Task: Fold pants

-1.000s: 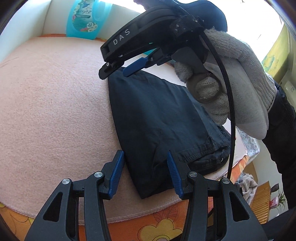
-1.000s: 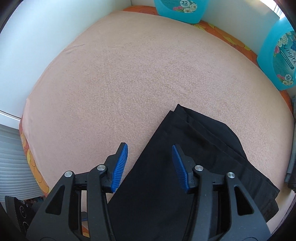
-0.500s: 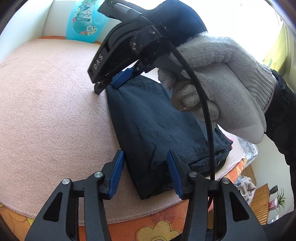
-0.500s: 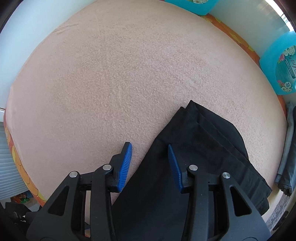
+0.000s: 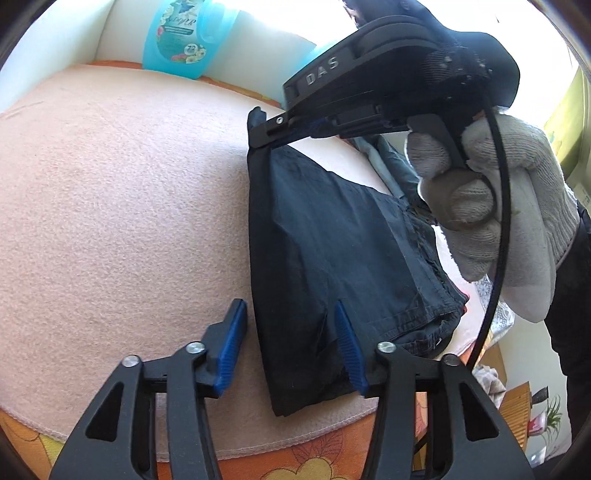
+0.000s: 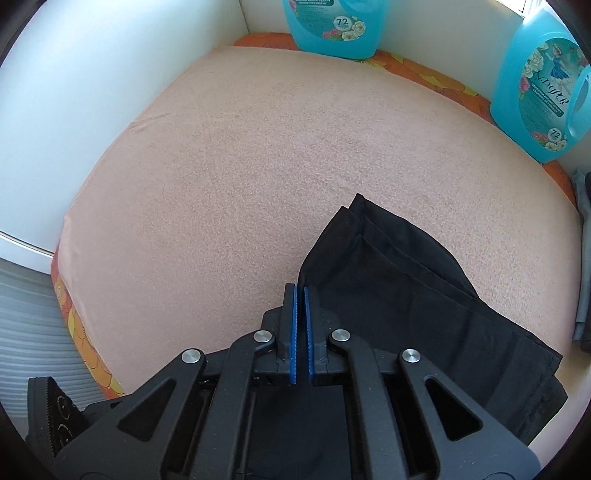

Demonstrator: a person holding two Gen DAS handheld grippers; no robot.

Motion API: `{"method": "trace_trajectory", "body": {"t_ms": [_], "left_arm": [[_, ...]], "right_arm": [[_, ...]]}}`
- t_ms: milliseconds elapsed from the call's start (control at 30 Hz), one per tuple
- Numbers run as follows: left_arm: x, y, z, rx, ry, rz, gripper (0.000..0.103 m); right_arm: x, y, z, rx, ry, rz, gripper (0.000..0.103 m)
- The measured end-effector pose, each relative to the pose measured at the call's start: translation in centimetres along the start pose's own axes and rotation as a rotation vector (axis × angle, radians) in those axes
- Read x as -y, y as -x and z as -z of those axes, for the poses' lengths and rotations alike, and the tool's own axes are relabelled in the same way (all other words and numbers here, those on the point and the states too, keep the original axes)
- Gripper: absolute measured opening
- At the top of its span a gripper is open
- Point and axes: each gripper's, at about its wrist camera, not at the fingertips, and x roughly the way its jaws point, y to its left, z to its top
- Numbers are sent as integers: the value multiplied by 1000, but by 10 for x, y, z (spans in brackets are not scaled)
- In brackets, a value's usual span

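The dark navy pants lie folded on the pink blanket, waistband toward the near right edge. My left gripper is open, its blue pads straddling the near edge of the pants. My right gripper is shut on the far folded edge of the pants and holds that edge lifted off the blanket. It also shows in the left wrist view, held by a white-gloved hand.
Two blue detergent bottles stand at the back against the white wall; one shows in the left wrist view. An orange flowered cover edges the surface. Grey clothes lie at the right.
My right gripper has closed on the far edge of the pants and raised it. My left gripper stays open over the near edge.
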Motion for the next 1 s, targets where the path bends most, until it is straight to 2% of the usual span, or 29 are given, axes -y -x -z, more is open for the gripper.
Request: {"method": "trace_trajectory", "body": {"t_ms": [100,267,300,333,367,400,467,567,600,633,800,1000], "left_arm": [[3,0,-1,28,-1,-1,15],[25,8,-3,78,-94,-9,10],[28,8,-3,81,-106,-7,10],[32,8,-3,84,-116,-7,10],[35,8,-3,88,-124,-8,10],[39,7,-3,90,-132,-6,10],[46,6,-2,94,-148,-5,10],[52,5,-4,97,-169,-5,10],[54,7,-2,97,-174,1,10],[56,8,-3,98,-180,6,9],[74,15,-13,111,-227,43,9],[120,12,-24,119,-335,106,9]], "right_arm": [[-1,15,7,23,-7,2,4],[-12,14,1,3,9,46,7],[-13,12,-2,-11,15,60,17],[-15,12,-3,-16,25,71,32],[-16,10,-4,-15,39,86,38],[-20,9,-4,-21,57,98,43],[-26,4,-3,-59,82,101,44],[-32,-2,-1,-83,115,128,42],[-30,-2,-1,-80,110,124,24],[-27,0,0,-78,97,115,12],[-5,34,11,26,54,82,5],[37,95,39,156,-36,86,4]]}}
